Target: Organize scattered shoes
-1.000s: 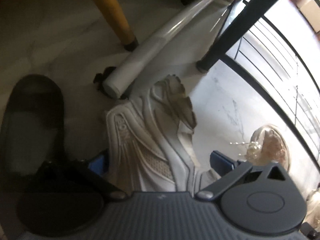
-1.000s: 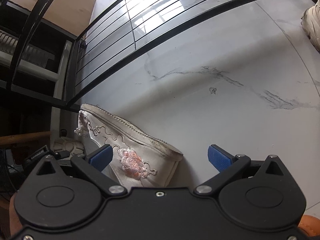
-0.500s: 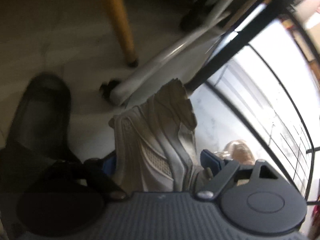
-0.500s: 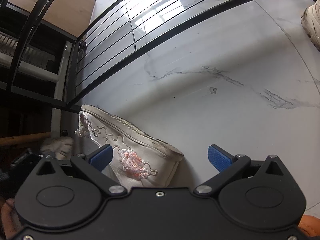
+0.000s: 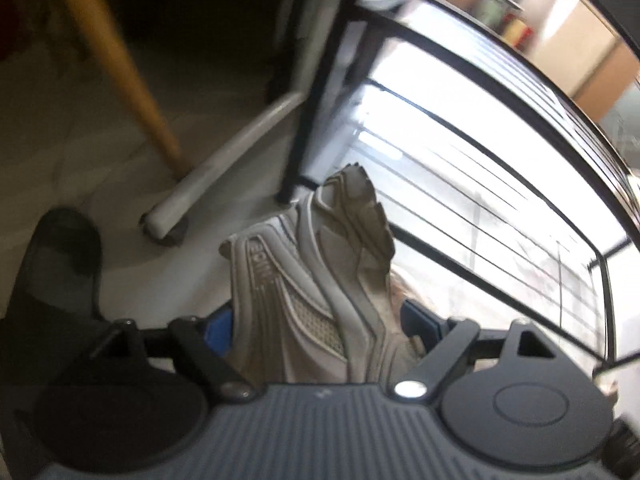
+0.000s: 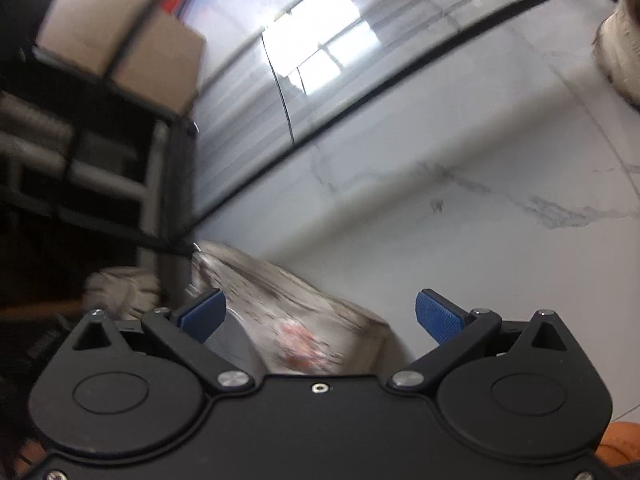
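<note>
- Left gripper (image 5: 316, 322) clamped on the grey-white sneaker (image 5: 308, 280), blue pads pressed against both flanks, sole edge pointing up and away from the camera.
- Lifted since a second ago: black slide sandal (image 5: 56, 264) and white tube (image 5: 224, 164) on the floor now lower and farther off, black rack frame (image 5: 472, 140) swung much closer and filling the right of the view (heavy motion blur, so the carry looks brisk).
- Likely meaning: sneaker on its way to the rack, placement not yet made.
- Right gripper (image 6: 320, 314) spread wide, holding nothing; embroidered white shoe (image 6: 296, 312) lying between the open pads, not visibly touched by either, on the marble floor (image 6: 460, 200) at the foot of the rack.
- Right view tilted up since half a second ago, cardboard boxes (image 6: 120, 36) now showing; shoe smeared by blur.
- Another beige sneaker (image 6: 620, 48) at the far right edge, well apart, unsorted.
</note>
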`<state>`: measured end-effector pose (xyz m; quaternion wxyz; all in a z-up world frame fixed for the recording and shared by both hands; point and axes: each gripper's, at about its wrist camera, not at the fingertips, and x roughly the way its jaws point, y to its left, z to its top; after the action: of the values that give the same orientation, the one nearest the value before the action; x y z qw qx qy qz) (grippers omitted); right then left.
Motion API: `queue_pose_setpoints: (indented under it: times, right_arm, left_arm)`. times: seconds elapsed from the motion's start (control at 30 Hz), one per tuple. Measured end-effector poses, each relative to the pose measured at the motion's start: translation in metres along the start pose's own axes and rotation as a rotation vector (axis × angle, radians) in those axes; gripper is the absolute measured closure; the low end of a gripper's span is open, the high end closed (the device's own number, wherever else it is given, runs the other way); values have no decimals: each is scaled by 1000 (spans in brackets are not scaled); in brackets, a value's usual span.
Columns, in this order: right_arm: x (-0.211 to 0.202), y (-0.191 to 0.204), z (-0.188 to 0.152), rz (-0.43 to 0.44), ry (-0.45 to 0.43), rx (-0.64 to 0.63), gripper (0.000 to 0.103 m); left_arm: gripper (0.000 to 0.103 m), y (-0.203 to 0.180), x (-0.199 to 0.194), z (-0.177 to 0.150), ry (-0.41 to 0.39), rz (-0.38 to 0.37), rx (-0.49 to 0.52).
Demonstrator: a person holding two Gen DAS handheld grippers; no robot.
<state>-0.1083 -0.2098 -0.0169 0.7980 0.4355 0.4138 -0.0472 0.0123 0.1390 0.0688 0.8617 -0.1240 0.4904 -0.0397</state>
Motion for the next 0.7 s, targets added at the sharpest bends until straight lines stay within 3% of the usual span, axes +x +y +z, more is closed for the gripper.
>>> queue_pose_setpoints:
  times: [0.2,0.37,0.53,0.7]
  right_arm:
    - [-99,-29,24,137,-194,132,0]
    - [-167,-65,39,219,-281,212,0]
    - [-219,-102,51,224,-362,264,0]
    - [-228,-126,57,195,-382,287,0]
  left_arm:
    - [19,-68,16,-18,60,-84,64]
    - [19,-146,36,-40,122,-126,175]
    - [19,-205,75,-63,199,-163,232]
    - [19,-242,102,-91,266,-161,282]
